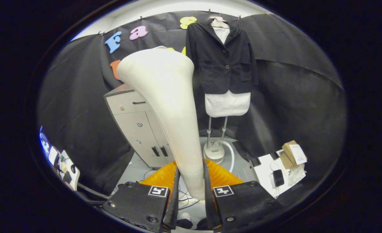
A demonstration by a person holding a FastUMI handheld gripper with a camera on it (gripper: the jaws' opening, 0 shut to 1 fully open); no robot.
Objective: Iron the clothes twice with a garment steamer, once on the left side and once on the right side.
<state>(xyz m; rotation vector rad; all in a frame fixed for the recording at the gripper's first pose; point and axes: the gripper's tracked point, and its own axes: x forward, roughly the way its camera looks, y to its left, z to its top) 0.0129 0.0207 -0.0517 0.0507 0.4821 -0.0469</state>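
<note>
A white garment steamer head (165,106) rises from between my fingers, its narrow handle pinched by both and its wide nozzle end up ahead. My gripper (191,181) is shut on that handle. Beyond it and a little to the right, a dark jacket (221,58) hangs on a hanger over a white ironing board (227,104). The steamer head stands apart from the jacket, to its left. Below the board, two poles run down to the steamer's white base (214,150) with its hose on the floor.
A grey cabinet (137,126) with a drawer and doors stands left of the steamer base. A low white table (275,171) to the right carries a cardboard box (294,153) and a black device. Cables lie on the floor near my fingers.
</note>
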